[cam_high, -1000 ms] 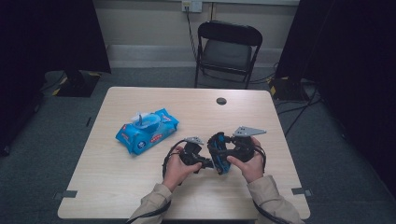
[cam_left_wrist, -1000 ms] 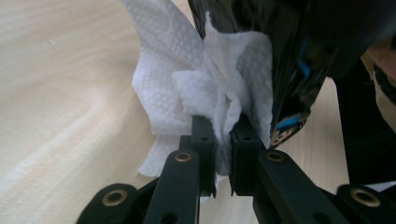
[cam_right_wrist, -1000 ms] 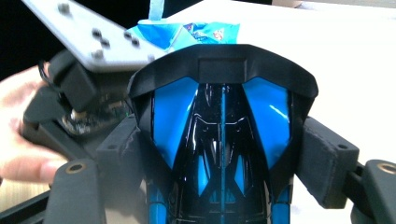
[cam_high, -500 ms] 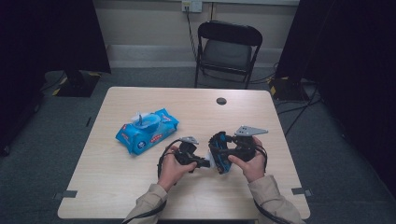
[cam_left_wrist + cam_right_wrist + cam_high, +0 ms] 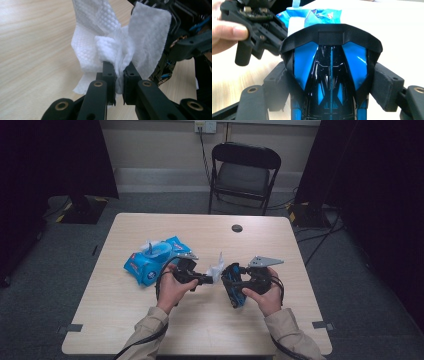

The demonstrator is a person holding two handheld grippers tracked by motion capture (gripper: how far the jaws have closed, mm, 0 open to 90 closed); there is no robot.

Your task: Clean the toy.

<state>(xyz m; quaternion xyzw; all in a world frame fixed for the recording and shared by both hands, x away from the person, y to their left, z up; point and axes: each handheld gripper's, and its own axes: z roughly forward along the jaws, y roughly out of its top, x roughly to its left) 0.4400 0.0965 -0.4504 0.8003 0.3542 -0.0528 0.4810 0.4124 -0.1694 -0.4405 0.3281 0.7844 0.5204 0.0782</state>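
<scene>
Left tool (image 5: 210,279) is held level above the desk (image 5: 150,330), pointing toward the right tool; the left hand (image 5: 172,287) is wrapped round its grip, forearm coming in from the bottom edge. Its jaws are clamped tight on one white wipe (image 5: 117,47), bunched at the pinch point and fanning out above it. In the high view the wipe (image 5: 216,269) is seen raised off the desk, between the two tools, just beside the toy.

Right tool (image 5: 239,287) is held by the right hand (image 5: 265,295), turned toward the left one, a grey three-cornered plate (image 5: 265,261) on top. Its jaws are spread wide and closed on one blue-and-black toy car (image 5: 330,75), pads pressed on both flanks; the toy car (image 5: 232,285) is kept up off the desk, nose toward the wipe. The left tool (image 5: 257,22) is caught close by in the right gripper view, fingers (image 5: 232,31) on it.

One blue wipes pack (image 5: 150,260) lies on the desk left of centre, flap lifted, behind the left hand, apart from the toy. One small dark round disc (image 5: 237,228) sits near the far desk edge. One black folding chair (image 5: 245,175) stands behind the desk.

Counts: two tools, two hands, one wipe, one toy car, one pack, one disc, one chair.
</scene>
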